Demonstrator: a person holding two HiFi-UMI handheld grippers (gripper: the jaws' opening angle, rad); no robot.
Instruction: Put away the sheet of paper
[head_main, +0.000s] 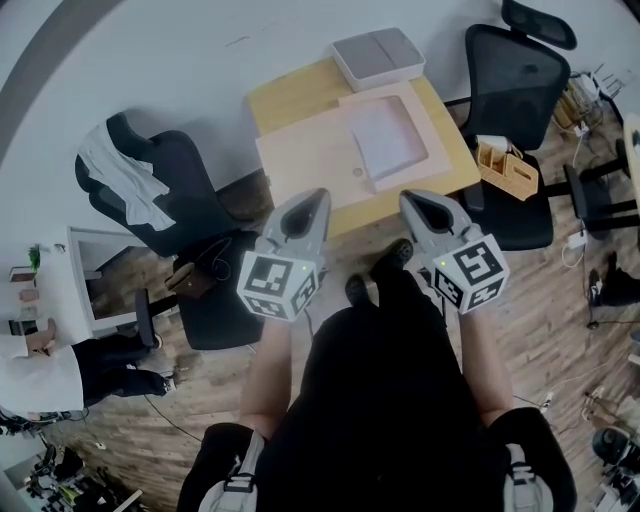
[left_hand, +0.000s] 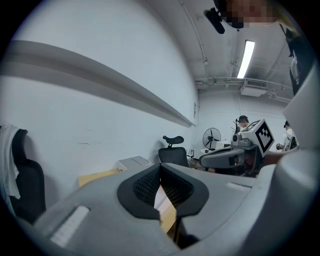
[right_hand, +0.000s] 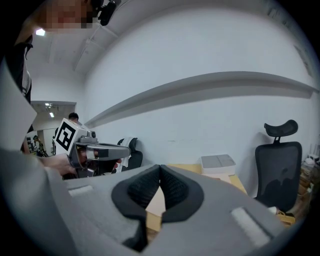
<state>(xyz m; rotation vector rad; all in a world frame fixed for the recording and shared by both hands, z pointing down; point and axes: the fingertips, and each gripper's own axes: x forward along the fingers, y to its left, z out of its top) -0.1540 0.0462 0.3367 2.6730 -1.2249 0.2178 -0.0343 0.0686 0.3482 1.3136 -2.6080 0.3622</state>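
The sheet of paper (head_main: 385, 135) lies in a tray (head_main: 400, 178) on the table (head_main: 290, 95). A box (head_main: 378, 55) sits behind the tray, with the left chair (head_main: 170, 190) and the right chair (head_main: 515, 85) flanking the table.

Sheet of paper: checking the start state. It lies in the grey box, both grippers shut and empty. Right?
No: the head view shows the sheet of paper in the pink tray, not the grey box. Left gripper and right gripper are shut, empty.

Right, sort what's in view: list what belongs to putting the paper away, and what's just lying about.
Job in hand:
sheet of paper
pink tray holding it
left gripper, shut and empty
right gripper, shut and empty

Lying about:
grey box, though it may be the destination
wooden organiser
black chair
white cloth
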